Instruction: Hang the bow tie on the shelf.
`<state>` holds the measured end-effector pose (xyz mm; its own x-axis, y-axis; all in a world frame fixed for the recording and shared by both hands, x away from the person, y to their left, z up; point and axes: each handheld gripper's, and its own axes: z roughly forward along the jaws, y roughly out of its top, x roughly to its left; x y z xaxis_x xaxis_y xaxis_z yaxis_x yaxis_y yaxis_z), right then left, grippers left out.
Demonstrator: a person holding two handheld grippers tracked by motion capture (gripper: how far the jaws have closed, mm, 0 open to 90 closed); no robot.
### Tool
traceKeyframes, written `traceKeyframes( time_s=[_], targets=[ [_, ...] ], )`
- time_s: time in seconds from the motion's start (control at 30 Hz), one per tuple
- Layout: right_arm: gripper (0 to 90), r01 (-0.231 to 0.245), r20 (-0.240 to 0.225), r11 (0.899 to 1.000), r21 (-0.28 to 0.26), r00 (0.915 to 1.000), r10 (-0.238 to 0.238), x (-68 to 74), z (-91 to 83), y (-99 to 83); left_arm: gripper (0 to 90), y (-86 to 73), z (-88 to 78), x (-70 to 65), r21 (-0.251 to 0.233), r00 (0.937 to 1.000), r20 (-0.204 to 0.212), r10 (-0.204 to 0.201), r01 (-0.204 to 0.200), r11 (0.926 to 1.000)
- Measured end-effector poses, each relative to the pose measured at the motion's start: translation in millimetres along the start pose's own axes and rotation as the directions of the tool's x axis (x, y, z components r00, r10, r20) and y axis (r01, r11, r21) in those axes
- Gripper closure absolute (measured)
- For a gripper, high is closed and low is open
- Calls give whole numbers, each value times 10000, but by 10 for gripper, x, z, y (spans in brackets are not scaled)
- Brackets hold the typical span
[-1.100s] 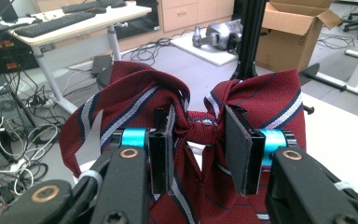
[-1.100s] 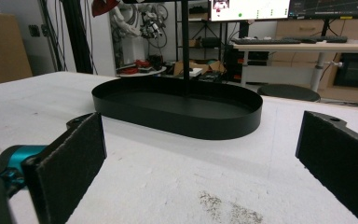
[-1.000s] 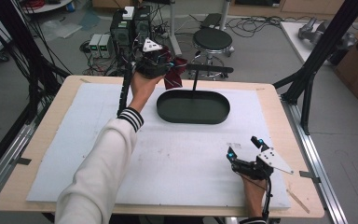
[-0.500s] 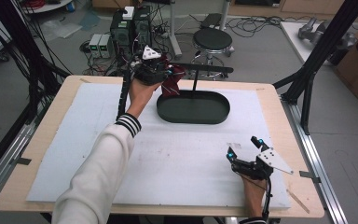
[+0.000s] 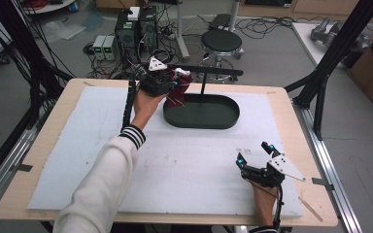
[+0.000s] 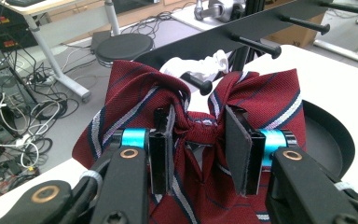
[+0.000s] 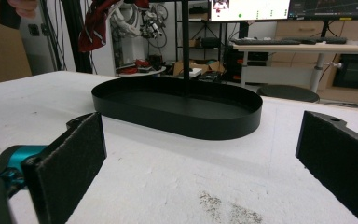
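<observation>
Bow tie (image 6: 191, 135), dark red with pale stripes, sits pinched at its knot between the jaws of the left gripper (image 6: 199, 154), which are closed on the narrow middle, likely because that is the firmest place to carry it. It is held up off the table near the far edge, at the left end of the black rack (image 5: 209, 73), with a white strap (image 6: 200, 67) looped by a peg (image 6: 256, 45); the aim seems to be hanging it there. Below stands the oval tray (image 5: 201, 121) that forms the rack's base. The right gripper (image 5: 255, 158) rests near the table's (image 5: 68, 141) near right corner, jaws wide apart and empty, well clear, probably waiting.
</observation>
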<state>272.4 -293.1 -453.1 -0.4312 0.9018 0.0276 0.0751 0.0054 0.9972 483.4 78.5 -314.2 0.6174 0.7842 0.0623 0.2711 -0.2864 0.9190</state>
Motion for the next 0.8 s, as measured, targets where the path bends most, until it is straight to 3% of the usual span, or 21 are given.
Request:
traceKeyframes(
  time_s=[0.43, 0.6, 0.8],
  targets=[
    [6, -33, -10, 10000, -1, 10000, 33, -2, -2, 0, 646, -111, 145, -33, 514, 10000, 10, -3, 2, 9987],
    [6, -52, -9, 10000, 9, 10000, 52, -1, -2, 0, 643, -163, 182, -31, 425, 9991, 159, -381, 374, 9984],
    [6, -36, 2, 10000, 10, 10000, 36, 0, -2, 0, 642, -172, 173, -21, 421, 9989, 237, -416, 406, 9983]
  ],
)
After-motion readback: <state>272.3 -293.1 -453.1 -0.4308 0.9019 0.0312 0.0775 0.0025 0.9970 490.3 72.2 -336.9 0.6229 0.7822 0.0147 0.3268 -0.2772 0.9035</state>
